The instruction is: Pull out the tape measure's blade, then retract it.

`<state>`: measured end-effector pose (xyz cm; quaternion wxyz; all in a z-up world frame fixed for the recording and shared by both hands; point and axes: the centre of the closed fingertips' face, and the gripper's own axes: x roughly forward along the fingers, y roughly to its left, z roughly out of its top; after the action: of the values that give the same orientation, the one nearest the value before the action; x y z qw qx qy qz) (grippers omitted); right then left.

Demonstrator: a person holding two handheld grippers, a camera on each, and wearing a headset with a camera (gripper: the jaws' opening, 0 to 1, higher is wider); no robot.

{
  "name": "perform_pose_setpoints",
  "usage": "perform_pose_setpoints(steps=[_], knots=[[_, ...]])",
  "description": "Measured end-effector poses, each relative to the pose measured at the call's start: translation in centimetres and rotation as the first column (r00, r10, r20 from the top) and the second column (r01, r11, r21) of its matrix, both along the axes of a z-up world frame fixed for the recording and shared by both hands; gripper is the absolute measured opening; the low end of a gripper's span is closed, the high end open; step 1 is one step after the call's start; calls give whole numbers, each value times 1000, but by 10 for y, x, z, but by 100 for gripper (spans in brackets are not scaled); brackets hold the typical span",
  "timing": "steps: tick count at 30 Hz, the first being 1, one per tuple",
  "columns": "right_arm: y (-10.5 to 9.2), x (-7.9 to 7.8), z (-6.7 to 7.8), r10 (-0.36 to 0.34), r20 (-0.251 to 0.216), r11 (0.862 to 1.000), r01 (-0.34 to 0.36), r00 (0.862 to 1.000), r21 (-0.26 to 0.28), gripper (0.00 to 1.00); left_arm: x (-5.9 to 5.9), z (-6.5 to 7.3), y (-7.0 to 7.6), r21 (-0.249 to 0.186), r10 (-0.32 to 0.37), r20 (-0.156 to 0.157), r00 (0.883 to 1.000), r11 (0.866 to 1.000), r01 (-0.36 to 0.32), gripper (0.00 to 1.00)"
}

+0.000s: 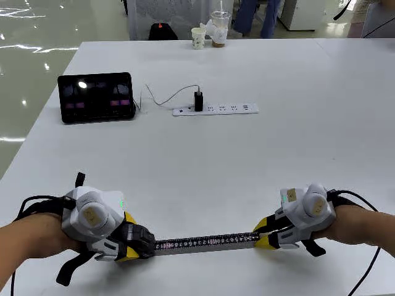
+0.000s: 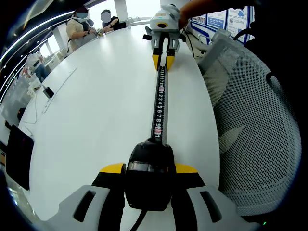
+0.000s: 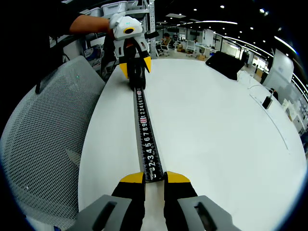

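Left gripper (image 1: 131,237) is at the near left edge of the white surface (image 1: 247,160). Its yellow-tipped fingers (image 2: 113,168) are clenched on the black tape measure (image 2: 150,173), one on each side of the case. The case sits low, at or just above the surface; contact can't be told.

The blade (image 1: 207,241) is pulled out and runs straight and roughly level from the case to the right gripper (image 1: 264,233), close over the surface near its front edge. It is black-faced with light numerals, and a red mark sits next to the case.

In the right gripper view the fingers (image 3: 132,178) pinch the blade's end from both sides, with the tip sitting right between the yellow pads. Both grippers are held by a person's hands, forearms in at the bottom corners.

Far side of the surface, well apart from the tape:
- dark tablet (image 1: 96,97), propped up
- white power strip (image 1: 215,109) with a black charger (image 1: 199,100) plugged in and a thin cable going left
- paper cup (image 1: 198,38) at the far edge

A grey mesh chair (image 2: 250,120) is beside the near edge.
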<state>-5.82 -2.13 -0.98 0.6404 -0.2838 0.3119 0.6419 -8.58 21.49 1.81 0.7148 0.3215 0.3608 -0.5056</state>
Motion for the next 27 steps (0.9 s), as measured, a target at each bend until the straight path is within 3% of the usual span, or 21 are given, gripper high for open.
perform_pose_setpoints(steps=[16, 20, 27], knots=[[-7, 1, -1, -15, -4, 1000, 15, 1000, -1, 11, 0, 0, -1, -1, 5, 2, 1000, 1000, -5, 31], [-6, 0, -1, -26, -6, 1000, 26, 1000, 5, 11, 1, 0, -2, -20, 19, 5, 1000, 1000, -19, 32], [-5, 2, -1, -69, -45, 998, 69, 997, 6, 12, 1, 0, -2, -28, 23, 12, 1000, 999, -22, 32]])
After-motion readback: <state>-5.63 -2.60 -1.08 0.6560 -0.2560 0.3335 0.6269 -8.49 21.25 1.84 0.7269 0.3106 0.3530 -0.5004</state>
